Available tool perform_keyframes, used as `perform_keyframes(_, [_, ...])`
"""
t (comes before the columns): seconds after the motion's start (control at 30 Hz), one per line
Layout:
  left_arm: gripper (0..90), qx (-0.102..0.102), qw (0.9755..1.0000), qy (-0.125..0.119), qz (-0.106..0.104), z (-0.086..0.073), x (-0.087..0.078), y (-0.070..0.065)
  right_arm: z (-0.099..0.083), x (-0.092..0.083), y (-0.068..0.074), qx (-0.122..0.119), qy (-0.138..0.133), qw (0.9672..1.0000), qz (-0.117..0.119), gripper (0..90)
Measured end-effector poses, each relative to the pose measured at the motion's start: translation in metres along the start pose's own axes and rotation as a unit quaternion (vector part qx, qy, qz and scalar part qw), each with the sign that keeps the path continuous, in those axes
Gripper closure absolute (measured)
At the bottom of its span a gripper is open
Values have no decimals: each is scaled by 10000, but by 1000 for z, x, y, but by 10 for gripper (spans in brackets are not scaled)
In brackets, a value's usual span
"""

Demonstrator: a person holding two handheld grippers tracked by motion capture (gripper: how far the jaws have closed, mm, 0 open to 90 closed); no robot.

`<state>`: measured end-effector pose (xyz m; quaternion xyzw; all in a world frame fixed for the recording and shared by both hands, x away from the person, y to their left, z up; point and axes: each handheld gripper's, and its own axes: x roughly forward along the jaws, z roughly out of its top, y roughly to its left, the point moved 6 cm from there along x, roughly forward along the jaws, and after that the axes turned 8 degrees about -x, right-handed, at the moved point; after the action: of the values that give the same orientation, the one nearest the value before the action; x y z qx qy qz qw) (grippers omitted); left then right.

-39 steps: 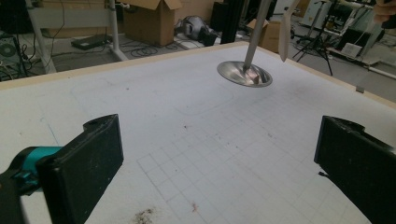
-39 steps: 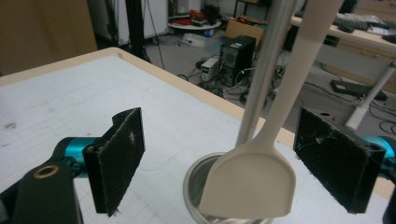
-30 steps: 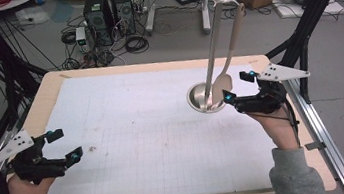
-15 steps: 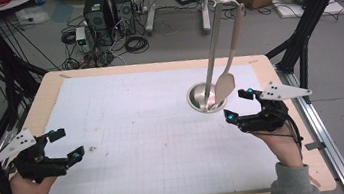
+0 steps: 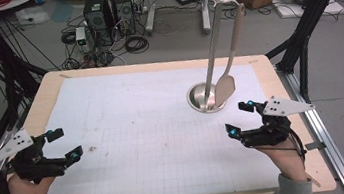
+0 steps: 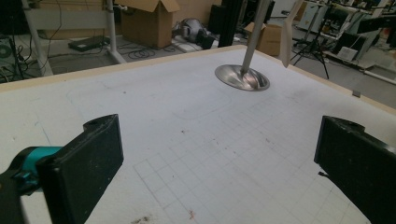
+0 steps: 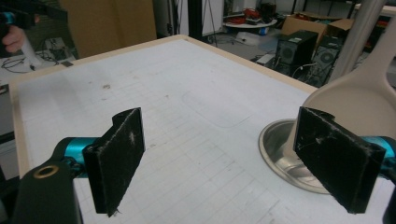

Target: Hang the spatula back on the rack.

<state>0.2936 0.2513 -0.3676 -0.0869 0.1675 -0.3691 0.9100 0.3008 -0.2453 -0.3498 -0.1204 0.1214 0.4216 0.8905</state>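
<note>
White gridded mat (image 5: 154, 129) unchanged; right gripper (image 5: 243, 118) has drawn back from the hanging spatula (image 5: 226, 87) on its stand (image 5: 205, 97), jaws apart, empty. Left gripper (image 5: 63, 144) stayed put, jaws apart.

Glossy polished metal utensil stand (image 5: 206, 98), matt beige plastic spatula (image 5: 225, 89) hanging on it. Matt white gridded paper sheet (image 5: 154, 129) over pale wood tabletop (image 5: 280, 88). My right gripper (image 5: 244, 117) pads: black, rough, scuffed.
</note>
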Motion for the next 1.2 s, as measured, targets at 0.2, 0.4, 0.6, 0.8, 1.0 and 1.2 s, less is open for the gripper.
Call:
perform_keyframes(0.2, [17,12,10000,-10,-10,0,0,0,-6,-3,2,-29,28,10000,47,160])
perform_keyframes(0.4, [17,3,10000,-35,-7,1,-1,-1,-10,-8,-1,20,-56,10000,76,160])
perform_keyframes(0.6, [17,28,10000,-34,-8,0,0,-1,-20,-13,-4,55,-82,9998,167,160])
perform_keyframes(0.8, [17,56,10000,-44,-53,1,1,-3,-22,-21,-11,168,-425,9989,115,160])
perform_keyframes(1.0, [17,63,9999,-78,-127,1,1,-4,-26,-25,-19,314,-605,9977,-24,160])
perform_keyframes(1.2, [17,67,9999,-71,-117,1,1,-4,-25,-26,-23,417,-733,9963,-144,160])
